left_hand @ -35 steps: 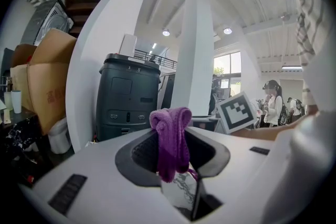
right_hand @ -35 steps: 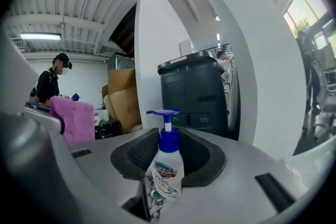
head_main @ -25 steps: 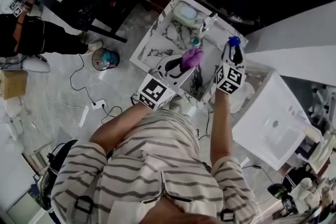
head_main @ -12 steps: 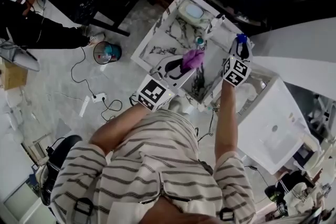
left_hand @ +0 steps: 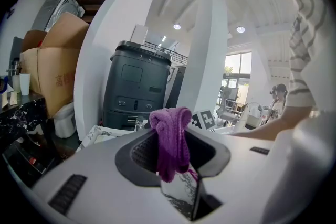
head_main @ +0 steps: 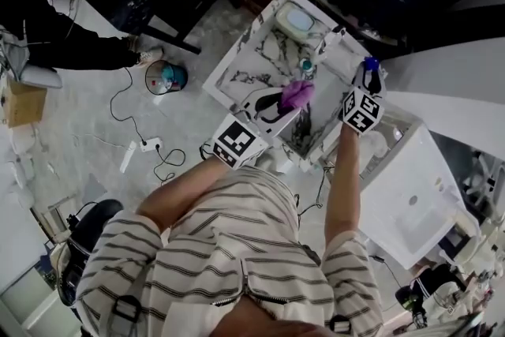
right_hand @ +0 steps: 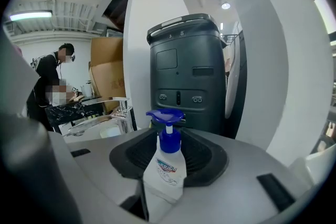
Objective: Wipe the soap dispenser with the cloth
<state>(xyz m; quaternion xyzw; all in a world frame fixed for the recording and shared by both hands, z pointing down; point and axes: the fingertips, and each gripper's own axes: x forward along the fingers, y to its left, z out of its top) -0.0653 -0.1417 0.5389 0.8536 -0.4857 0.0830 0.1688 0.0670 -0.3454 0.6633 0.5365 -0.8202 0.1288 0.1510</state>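
- Marble counter (head_main: pixel 237 67) w/ a sink (head_main: pixel 296 18) lies ahead of and below both grippers; faucet (head_main: pixel 330 39) sits beyond them, roughly between the two.
- Progress: setup looks done, the wipe itself not begun, as far as the views show. Each tool has its item, but cloth and dispenser are apart, no contact.
- Right gripper (head_main: pixel 365 83): jaws about half apart, pads closed on the white body of the dispenser (right_hand: pixel 167 170). Bottle stands near upright between the jaws, blue pump head poking up past the tips. It seems lifted off the counter; can't confirm from the head view.
- Left gripper (head_main: pixel 286 102): jaws nearly together, pinching the purple cloth (left_hand: pixel 170 139). Cloth is bunched, a knot-like wad sticking out above the tips, a short tail hanging down inside.
- Cloth is off to the right gripper's left, near but w/ a clear gap to the bottle.
- Left to do, my read: bring the wad against the bottle body and rub over it, then probably the pump. No wiped area is visible on the bottle.
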